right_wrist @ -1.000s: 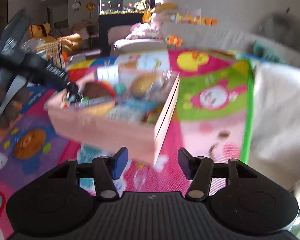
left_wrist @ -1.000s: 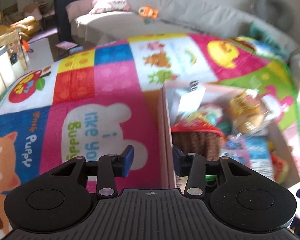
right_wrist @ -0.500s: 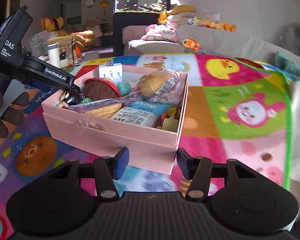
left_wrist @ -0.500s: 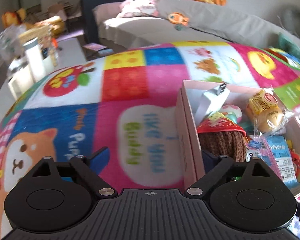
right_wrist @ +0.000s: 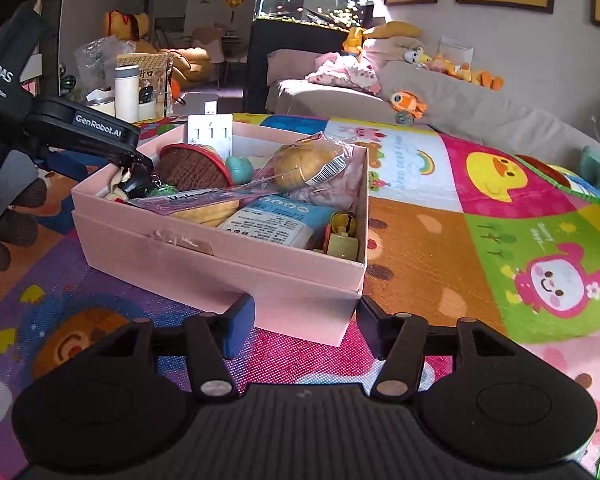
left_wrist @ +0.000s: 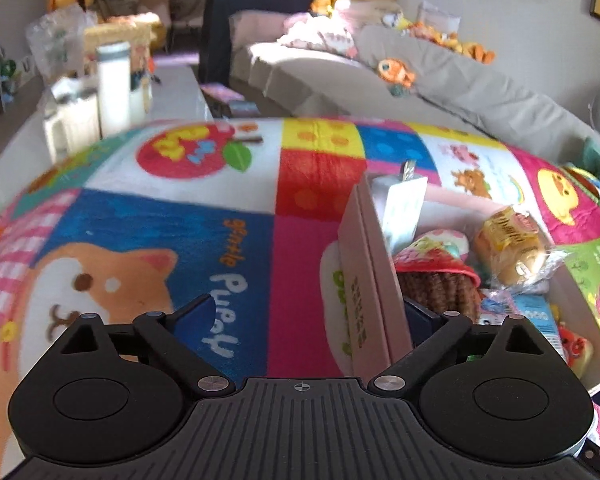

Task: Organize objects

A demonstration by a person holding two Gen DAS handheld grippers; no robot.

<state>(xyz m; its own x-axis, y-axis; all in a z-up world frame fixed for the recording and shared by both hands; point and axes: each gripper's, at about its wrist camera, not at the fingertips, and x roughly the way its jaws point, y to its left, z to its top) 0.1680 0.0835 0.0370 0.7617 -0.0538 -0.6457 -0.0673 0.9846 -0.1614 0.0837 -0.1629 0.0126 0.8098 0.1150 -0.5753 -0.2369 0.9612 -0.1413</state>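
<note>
Pink box (right_wrist: pixel 236 256), packed with snacks and toys, sits on the play mat (right_wrist: pixel 440 248) just ahead of the right gripper (right_wrist: pixel 304 328), whose jaws stand open at its near corner. The left gripper (left_wrist: pixel 308 320) has its jaws spread wide astride the box's side wall. Open mat lies left of them, printed "gentle Puppy". The left gripper's arm reads "GenRobot.AI".

My left gripper (left_wrist: pixel 306 316), closed on the pink box's (right_wrist: pixel 260 268) wall a second ago, now stands spread wide. The box now sits still on the play mat (right_wrist: pixel 440 236).
</note>
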